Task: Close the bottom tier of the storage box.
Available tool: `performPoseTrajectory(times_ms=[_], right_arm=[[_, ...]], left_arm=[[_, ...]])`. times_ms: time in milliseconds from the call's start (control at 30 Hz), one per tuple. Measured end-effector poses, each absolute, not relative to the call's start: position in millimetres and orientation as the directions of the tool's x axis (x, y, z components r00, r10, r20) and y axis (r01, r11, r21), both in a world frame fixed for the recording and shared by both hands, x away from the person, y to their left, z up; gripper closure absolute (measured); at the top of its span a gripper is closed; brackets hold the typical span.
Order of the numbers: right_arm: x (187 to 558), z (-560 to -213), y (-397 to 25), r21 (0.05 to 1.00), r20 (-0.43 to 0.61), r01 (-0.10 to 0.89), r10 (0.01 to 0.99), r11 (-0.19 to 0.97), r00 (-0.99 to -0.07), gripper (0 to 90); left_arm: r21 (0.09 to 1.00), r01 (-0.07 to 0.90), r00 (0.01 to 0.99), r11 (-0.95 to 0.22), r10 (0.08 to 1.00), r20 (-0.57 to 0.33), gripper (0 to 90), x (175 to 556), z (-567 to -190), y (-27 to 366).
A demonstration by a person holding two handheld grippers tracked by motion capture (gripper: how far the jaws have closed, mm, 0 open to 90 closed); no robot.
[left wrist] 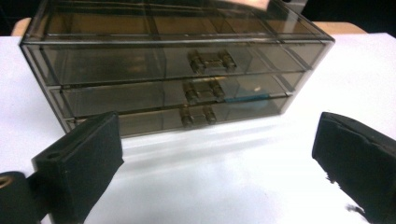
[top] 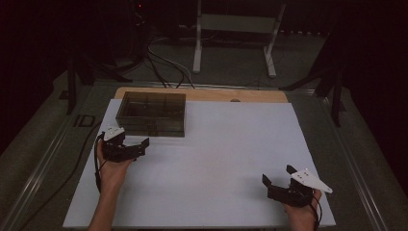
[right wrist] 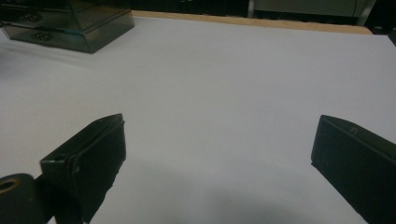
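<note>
Drawer box: a small box of smoky see-through plastic with three drawers (top: 151,113) was seen at the far left of the table, close to the back edge of the white sheet.
Drawers: three drawers were stacked one on top of the other, and all three were pushed in. A small handle was seen in the middle of each front, the top one (left wrist: 212,61), the middle one (left wrist: 203,91) and the bottom one (left wrist: 198,115).
Inside the box: something thin and blue (left wrist: 247,97) was seen through the middle drawer, but what it was could not be told.
Left gripper: the black left gripper (top: 138,147) was held just in front of the box and pointed toward it. Its jaws were spread wide, and nothing was held between them. The box was not touched.
Right gripper: the black right gripper (top: 279,176) was held near the front right corner of the sheet, well apart from the box. Its jaws were spread wide too, and nothing was held.
Table: a flat wooden table (top: 260,96) was covered by a big white sheet (top: 226,144).
Hands: each gripper was held from below by one hand of a person, the left hand (top: 113,171) and the right hand (top: 303,214).
</note>
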State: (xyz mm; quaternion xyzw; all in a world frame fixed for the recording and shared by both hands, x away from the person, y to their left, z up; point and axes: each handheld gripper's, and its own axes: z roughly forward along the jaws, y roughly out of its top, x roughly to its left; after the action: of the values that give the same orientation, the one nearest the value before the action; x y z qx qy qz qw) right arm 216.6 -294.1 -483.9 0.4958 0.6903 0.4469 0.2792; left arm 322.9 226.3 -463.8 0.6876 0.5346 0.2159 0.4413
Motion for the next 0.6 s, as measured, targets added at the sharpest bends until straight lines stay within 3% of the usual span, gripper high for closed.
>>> performPoseTrajectory(times_ms=[600], right_arm=[[216,-484,-295,0.896,0.057,0.431,0.934,0.108,-0.353,3.1]], left_arm=[[0.896,0.433,0.417,-0.1,0.903,-0.101,1.5,279,-459,236]])
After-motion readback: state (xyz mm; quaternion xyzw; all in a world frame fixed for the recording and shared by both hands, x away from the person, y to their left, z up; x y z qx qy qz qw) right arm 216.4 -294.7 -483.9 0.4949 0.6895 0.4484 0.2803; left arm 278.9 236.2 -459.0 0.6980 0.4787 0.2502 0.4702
